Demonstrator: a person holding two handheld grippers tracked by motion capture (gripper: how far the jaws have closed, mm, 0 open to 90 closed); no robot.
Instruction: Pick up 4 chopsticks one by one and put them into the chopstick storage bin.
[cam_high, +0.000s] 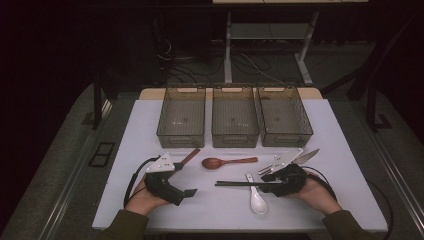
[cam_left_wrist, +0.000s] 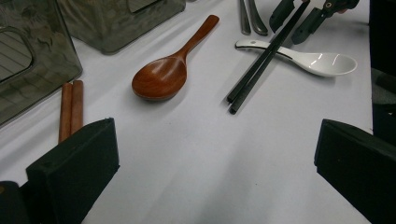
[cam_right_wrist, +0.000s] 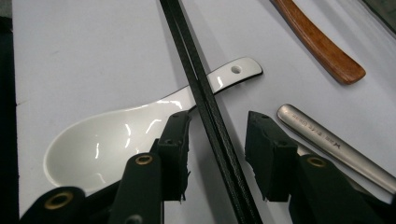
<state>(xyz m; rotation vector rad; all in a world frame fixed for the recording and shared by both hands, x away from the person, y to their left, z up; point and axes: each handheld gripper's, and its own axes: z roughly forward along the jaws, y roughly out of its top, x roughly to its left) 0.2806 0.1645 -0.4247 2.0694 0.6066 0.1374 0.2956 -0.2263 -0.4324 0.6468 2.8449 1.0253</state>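
Between my right gripper's (cam_right_wrist: 217, 140) parted jaws run the black chopsticks (cam_right_wrist: 205, 107), not yet pinched; they rest across the white ceramic spoon's (cam_right_wrist: 116, 135) handle, which props them up for an easy grab. Beyond lie a metal handle (cam_right_wrist: 327, 140) and the wooden spoon (cam_left_wrist: 163, 74). My left gripper (cam_left_wrist: 215, 154) waits wide open, empty, with brown chopsticks (cam_left_wrist: 70, 109) just past one jaw.

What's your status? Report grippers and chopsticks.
Right gripper open, straddling black chopsticks. Left gripper open, empty. Chopsticks lie across white spoon handle; metal handle beside.
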